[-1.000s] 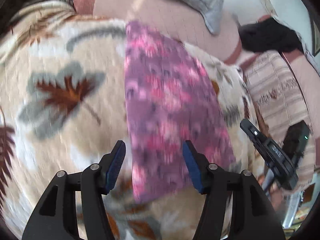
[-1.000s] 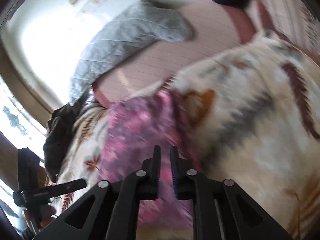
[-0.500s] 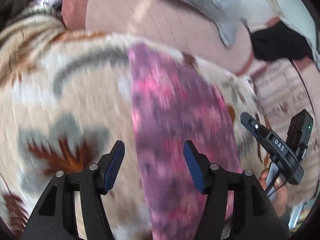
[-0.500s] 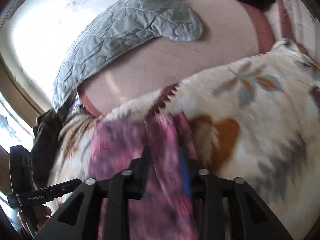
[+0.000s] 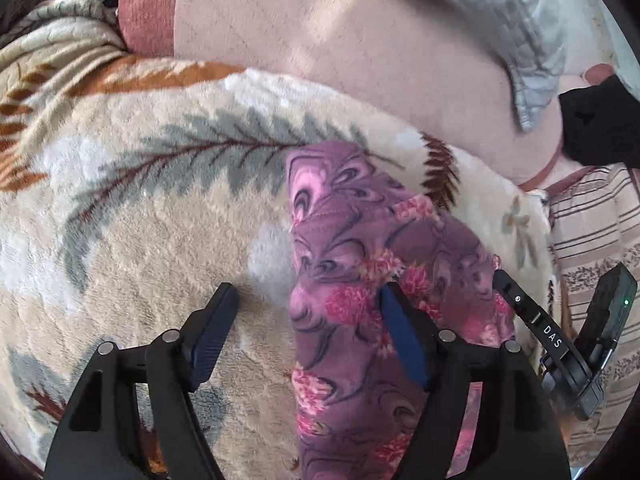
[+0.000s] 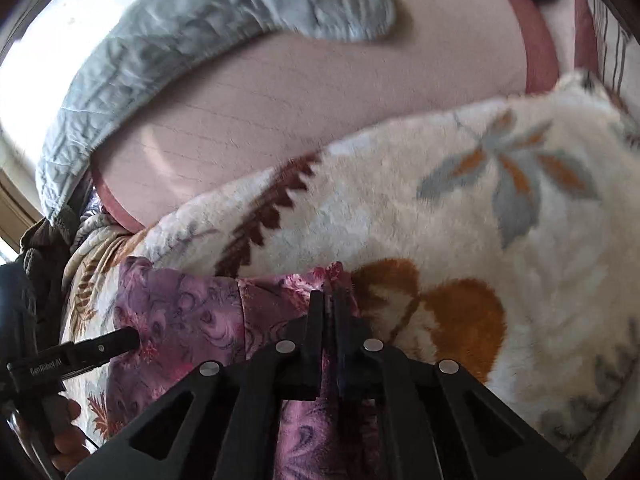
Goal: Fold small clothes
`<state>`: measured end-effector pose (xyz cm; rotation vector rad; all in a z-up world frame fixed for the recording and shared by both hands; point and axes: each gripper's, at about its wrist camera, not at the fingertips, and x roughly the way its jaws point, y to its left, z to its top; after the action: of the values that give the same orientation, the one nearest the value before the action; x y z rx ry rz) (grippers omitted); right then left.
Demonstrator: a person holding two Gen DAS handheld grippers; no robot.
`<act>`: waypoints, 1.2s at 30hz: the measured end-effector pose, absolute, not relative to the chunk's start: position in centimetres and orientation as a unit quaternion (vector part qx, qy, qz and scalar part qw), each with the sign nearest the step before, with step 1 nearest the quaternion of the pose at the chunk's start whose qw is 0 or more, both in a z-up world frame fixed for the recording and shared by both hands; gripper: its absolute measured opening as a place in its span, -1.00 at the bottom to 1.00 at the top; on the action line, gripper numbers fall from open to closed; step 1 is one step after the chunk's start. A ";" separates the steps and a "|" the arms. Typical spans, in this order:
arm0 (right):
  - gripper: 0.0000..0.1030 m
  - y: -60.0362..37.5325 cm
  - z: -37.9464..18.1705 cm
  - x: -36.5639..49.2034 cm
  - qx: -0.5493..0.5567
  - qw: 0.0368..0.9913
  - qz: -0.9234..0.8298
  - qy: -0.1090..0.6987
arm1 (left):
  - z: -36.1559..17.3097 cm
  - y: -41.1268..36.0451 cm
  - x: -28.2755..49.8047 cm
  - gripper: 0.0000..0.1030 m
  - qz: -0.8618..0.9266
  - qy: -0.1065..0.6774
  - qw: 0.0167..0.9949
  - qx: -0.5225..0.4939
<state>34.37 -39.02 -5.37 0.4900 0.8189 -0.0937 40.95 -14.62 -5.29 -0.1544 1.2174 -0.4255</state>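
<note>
A purple cloth with pink flowers lies as a long strip on a cream leaf-patterned blanket. My left gripper is open, its jaws spanning the cloth's left edge just above it, holding nothing. My right gripper is shut on the cloth's right edge, and a fold of the cloth spreads to its left. The right gripper also shows at the right of the left wrist view; the left gripper shows at the left of the right wrist view.
A pink quilted bedsheet lies beyond the blanket, with a grey quilted pillow on it. A black garment and a striped cloth are at the right.
Both grippers have moved forward along the cloth toward its far end. The right gripper stays shut on the cloth's edge, carrying it along; the cloth now looks shorter and bunched.
</note>
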 end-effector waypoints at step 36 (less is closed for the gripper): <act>0.17 -43.0 -10.3 25.4 0.451 0.791 0.117 0.397 | -7.5 -9.5 30.4 0.35 -0.280 0.615 0.711 -0.193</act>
<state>25.38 -43.01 -10.33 0.9696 0.8549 0.2517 30.36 -9.48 -7.46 -0.4286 1.3637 -0.6221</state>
